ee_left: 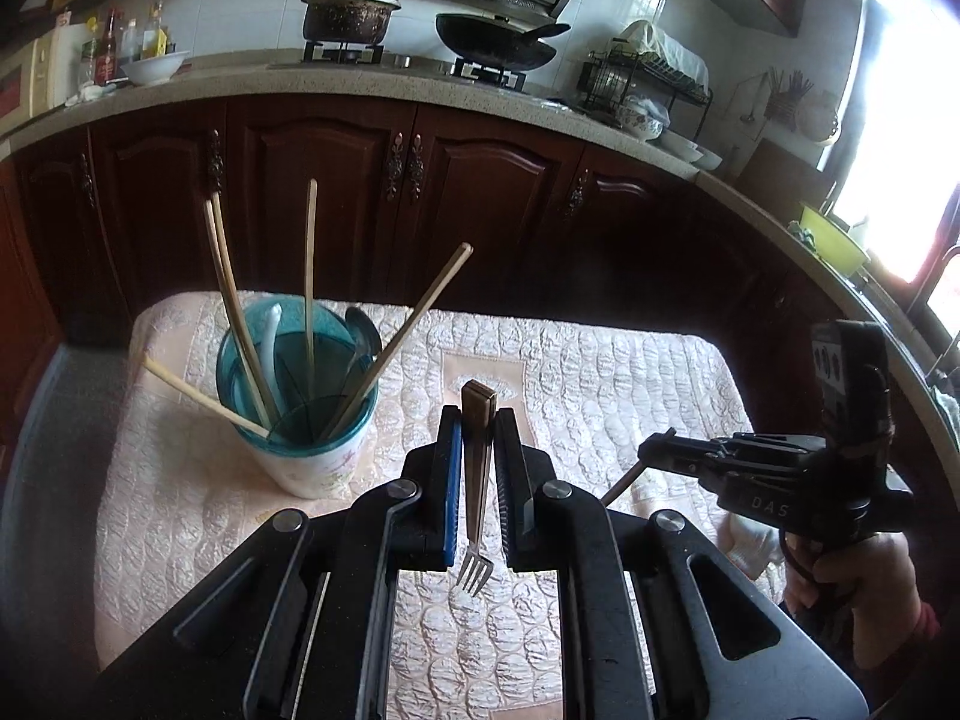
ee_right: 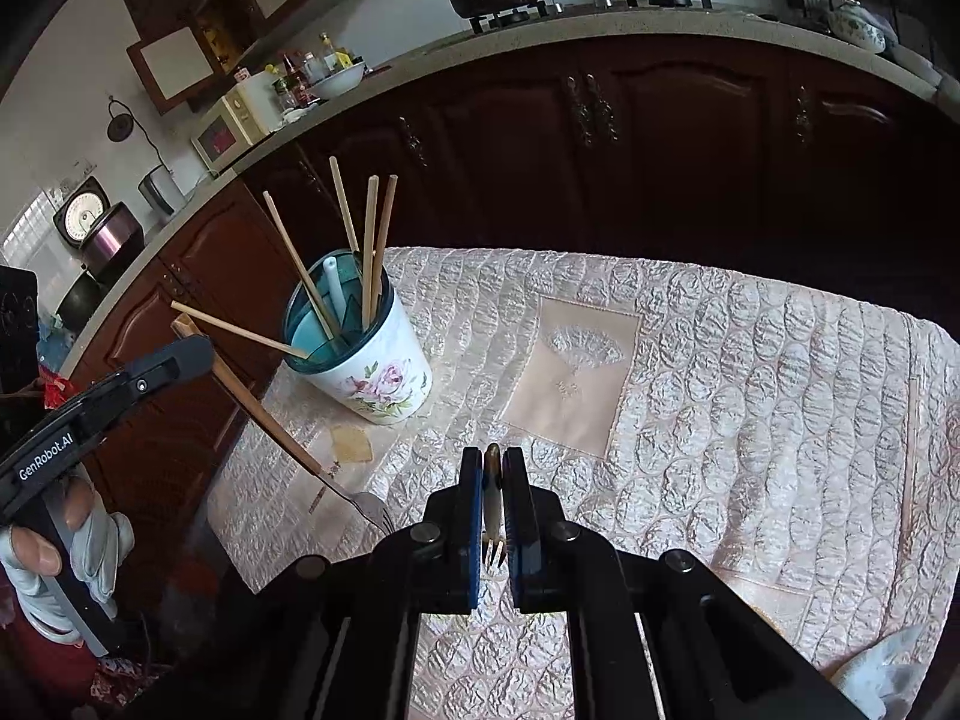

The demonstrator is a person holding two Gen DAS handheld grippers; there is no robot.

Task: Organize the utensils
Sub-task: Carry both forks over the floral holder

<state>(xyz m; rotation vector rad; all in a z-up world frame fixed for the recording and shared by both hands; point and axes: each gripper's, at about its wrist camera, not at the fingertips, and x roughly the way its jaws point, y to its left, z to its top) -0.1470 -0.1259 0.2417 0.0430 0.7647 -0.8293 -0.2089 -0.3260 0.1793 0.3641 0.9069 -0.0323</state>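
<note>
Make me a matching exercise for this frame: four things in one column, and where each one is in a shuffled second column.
Things:
1. wooden-handled fork
2. small pale-handled fork
3. chopsticks
4. wok

Places:
A. standing in the flowered cup
B. on the stove
C. clamped in the left gripper
D. clamped in the right gripper

Pairs: 1-C, 2-D, 3-A, 4-B

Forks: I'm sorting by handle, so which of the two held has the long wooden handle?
The wooden-handled metal fork in the left gripper; the right gripper holds a shorter, pale-handled small fork.
</note>
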